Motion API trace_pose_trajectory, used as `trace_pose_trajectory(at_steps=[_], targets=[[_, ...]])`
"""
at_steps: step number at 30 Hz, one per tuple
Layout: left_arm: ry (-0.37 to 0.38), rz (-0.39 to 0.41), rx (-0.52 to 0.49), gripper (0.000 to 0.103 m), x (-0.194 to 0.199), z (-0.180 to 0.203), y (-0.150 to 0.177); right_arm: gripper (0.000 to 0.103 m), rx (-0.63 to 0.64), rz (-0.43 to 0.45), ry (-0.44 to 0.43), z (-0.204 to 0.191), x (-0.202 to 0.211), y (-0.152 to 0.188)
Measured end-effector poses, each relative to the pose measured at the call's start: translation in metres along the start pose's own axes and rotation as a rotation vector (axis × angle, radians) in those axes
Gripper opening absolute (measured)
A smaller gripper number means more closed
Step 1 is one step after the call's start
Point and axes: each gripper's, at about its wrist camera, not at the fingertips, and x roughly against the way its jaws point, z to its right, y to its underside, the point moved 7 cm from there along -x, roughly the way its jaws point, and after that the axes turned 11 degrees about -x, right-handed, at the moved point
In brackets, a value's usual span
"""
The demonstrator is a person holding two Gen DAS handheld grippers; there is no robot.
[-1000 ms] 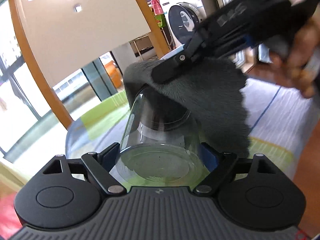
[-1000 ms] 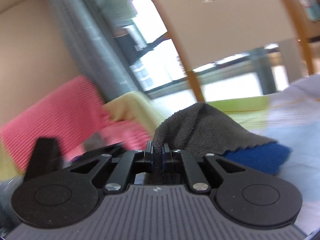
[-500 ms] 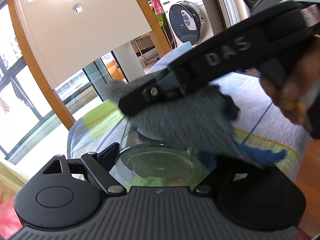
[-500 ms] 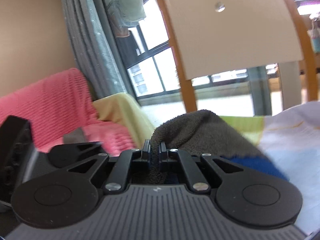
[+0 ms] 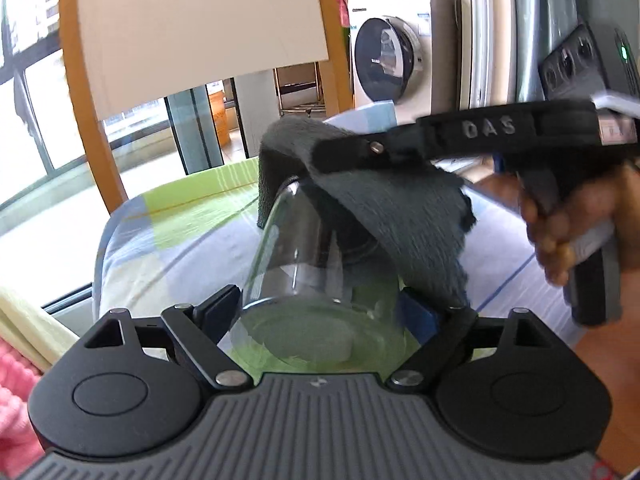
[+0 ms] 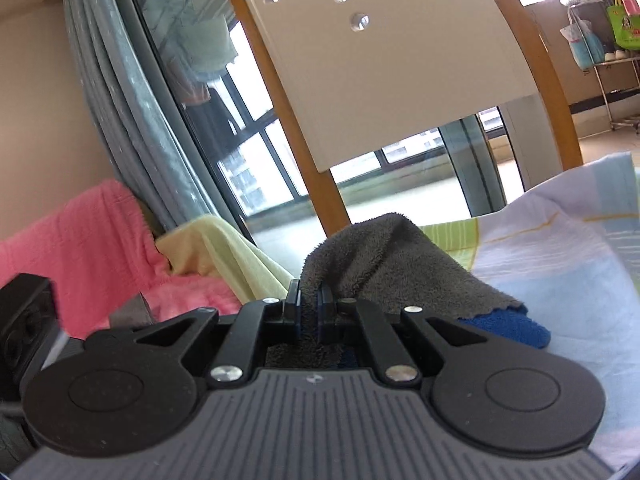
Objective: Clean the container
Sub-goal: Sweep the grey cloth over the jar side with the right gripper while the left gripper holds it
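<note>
the left gripper point(image 5: 320, 312) clamps a clear glass jar point(image 5: 316, 280) by its base — the right gripper point(image 6: 308, 304), jaws nearly closed, pinches a grey cloth point(image 6: 384, 260) draped over the jar's mouth.

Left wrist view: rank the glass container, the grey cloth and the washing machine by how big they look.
1. Glass container, though it sits nearest the camera, which inflates it.
2. Grey cloth, close to the container in apparent size, so this order is unsure.
3. Washing machine, clearly smallest, being far back.

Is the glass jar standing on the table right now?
No, the left gripper holds the glass jar sideways above the tablecloth.
</note>
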Motion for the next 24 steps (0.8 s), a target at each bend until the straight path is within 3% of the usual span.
trace_pose_trajectory(at_steps=[2, 4, 8, 14, 18, 24], targets=[[-0.082, 0.009, -0.125, 0.087, 0.003, 0.007, -0.003, 0.008, 0.043, -0.044, 0.019, -0.007, 0.003, 0.000], [-0.182, 0.004, -0.268, 0.085, 0.001, 0.011, -0.003, 0.008, 0.050, -0.072, -0.042, -0.020, 0.005, 0.006], [-0.211, -0.005, -0.292, 0.085, -0.004, 0.005, -0.003, 0.007, 0.018, -0.130, -0.204, -0.047, 0.001, 0.029], [-0.216, -0.007, -0.297, 0.085, -0.004, 0.004, -0.003, 0.002, -0.128, -0.121, -0.261, -0.027, -0.013, 0.034], [-0.212, -0.010, -0.280, 0.085, -0.003, 0.002, -0.004, 0.001, -0.114, -0.103, -0.242, -0.014, -0.020, 0.023], [-0.209, -0.011, -0.267, 0.085, -0.001, 0.000, -0.004, 0.002, -0.027, -0.030, -0.081, 0.010, -0.018, -0.004]])
